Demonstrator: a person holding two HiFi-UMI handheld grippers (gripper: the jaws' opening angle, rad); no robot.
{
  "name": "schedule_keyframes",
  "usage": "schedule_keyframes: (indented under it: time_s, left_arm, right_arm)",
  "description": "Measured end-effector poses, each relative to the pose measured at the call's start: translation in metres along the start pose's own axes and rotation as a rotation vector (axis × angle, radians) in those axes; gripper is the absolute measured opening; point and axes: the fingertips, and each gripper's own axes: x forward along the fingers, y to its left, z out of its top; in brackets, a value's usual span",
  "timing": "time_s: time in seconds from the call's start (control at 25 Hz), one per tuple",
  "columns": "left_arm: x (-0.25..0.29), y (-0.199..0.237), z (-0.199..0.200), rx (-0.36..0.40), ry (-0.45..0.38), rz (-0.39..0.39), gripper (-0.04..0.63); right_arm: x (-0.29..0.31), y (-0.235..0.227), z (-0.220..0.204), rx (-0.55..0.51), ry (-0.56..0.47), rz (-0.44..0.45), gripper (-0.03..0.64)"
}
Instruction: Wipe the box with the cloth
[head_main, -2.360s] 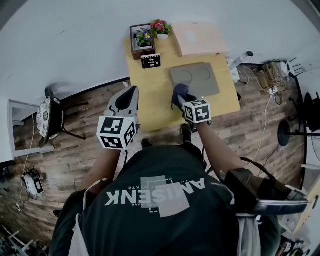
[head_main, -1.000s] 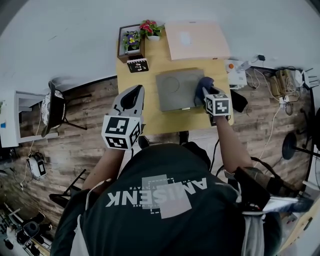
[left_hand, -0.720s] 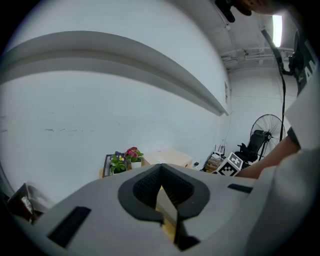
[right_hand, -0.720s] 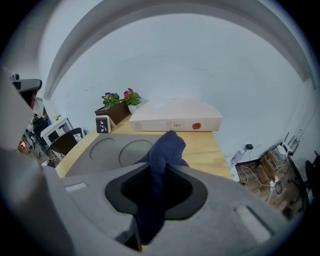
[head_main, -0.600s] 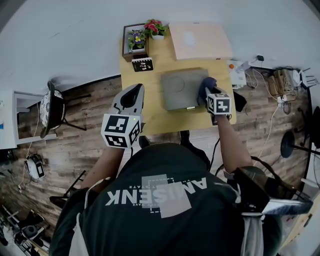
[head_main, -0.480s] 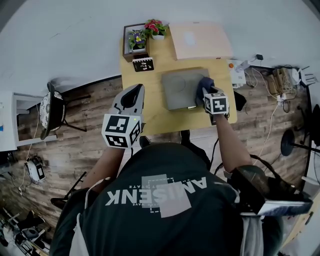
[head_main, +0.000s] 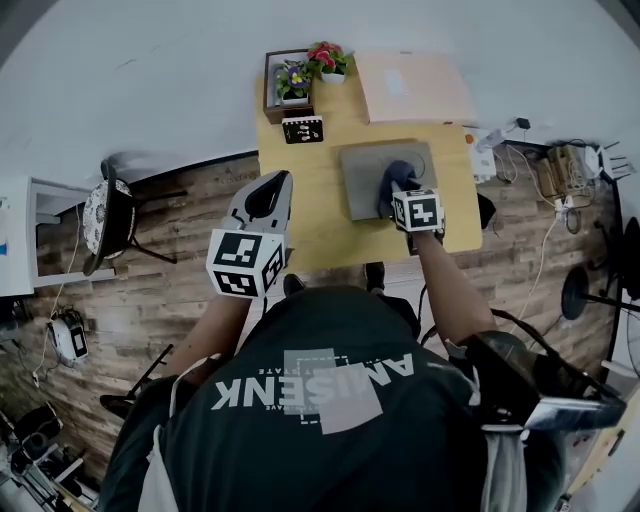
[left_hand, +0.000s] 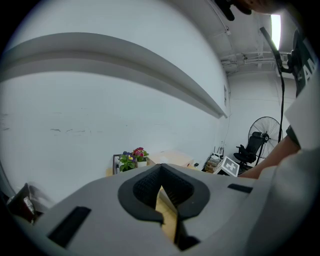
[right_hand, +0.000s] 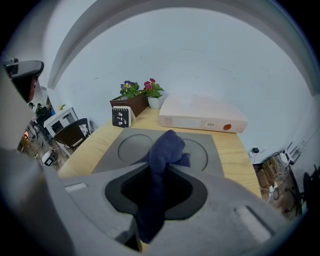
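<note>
While the right gripper (right_hand: 161, 170) reaches over the near edge of the pale wooden table (right_hand: 92, 150), its jaws are clamped on a dark blue cloth (right_hand: 167, 145). The cloth's long axis runs along the jaws: a strip hangs down between them, and the bunched end pokes out past the tips, pointing toward the table's far edge. That bunched end sits over a flat grey box with two round recesses (right_hand: 131, 148), between the two circles; actual contact cannot be made out. The box lies near the table's middle, nearer the right edge. Its long sides run parallel to the near edge, so its length goes left to right.

Along the far edge rests a pale pink flat case (right_hand: 200, 117), with a dark wooden planter of flowers (right_hand: 132, 100) at the far left corner. A small black card (right_hand: 121, 116) stands just in front of the planter.

Raised by the table's left edge, well apart from the box, the left gripper (left_hand: 161, 175) has its jaws drawn together at the tips with nothing between them.
</note>
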Motion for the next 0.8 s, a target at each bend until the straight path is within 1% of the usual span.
schedule_keyframes:
  time_s: [0.16, 0.36, 0.8]
  left_arm:
    - [-0.012, 0.008, -0.003, -0.011, -0.004, 0.016, 0.000]
    - [-0.029, 0.015, -0.008, -0.011, -0.010, 0.035, 0.000]
    - [-0.067, 0.041, -0.023, -0.030, -0.005, 0.091, 0.000]
  right_arm:
    - [0.004, 0.023, 0.003, 0.009, -0.005, 0.030, 0.072]
    - [0.010, 0.047, 0.008, -0.017, 0.011, 0.038, 0.072]
    - [0.021, 0.108, 0.018, -0.070, 0.020, 0.121, 0.072]
